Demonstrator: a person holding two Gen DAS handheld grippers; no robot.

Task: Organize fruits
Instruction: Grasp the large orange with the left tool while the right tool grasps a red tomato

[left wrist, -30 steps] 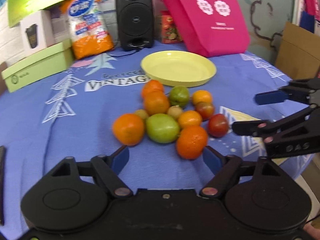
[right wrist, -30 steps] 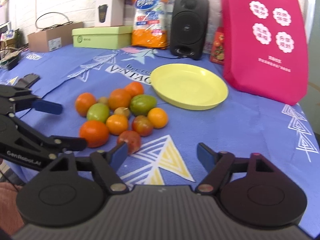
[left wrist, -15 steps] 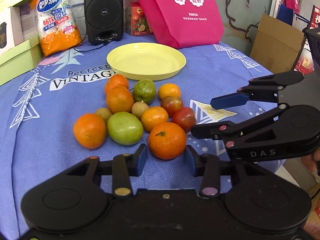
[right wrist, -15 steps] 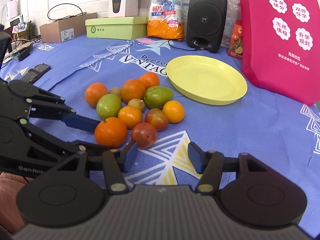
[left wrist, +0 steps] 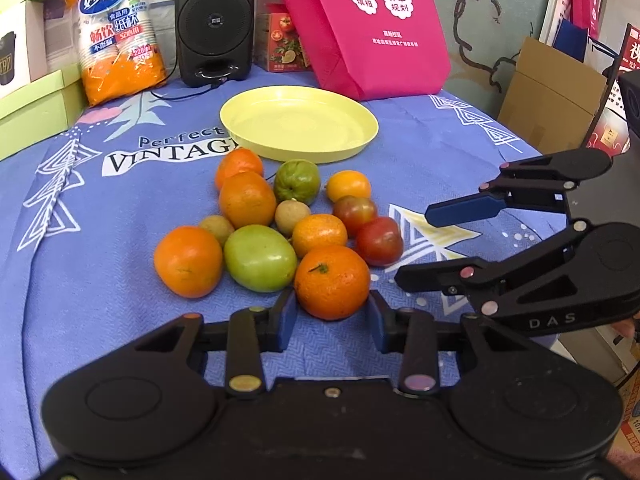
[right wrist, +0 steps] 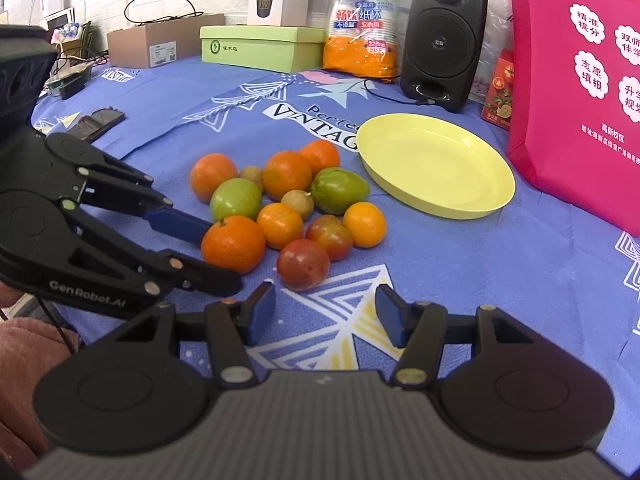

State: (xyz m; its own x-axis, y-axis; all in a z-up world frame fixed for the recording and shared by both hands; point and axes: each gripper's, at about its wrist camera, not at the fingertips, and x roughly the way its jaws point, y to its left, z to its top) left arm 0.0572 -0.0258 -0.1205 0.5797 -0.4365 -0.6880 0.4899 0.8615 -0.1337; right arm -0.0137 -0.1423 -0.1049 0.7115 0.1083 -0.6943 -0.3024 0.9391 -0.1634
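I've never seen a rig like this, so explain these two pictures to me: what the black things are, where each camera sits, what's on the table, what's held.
There is no robot: a person holds a black two-fingered tool in each hand. Each picture comes from a camera on one tool, looking along its jaws, one from the left gripper and one from the right gripper. On the blue tablecloth lie a cluster of fruit and an empty yellow plate. The left jaws have just been closing and pinch the nearest orange. The right jaws, also just narrowed, hold nothing; a tomato lies just ahead.
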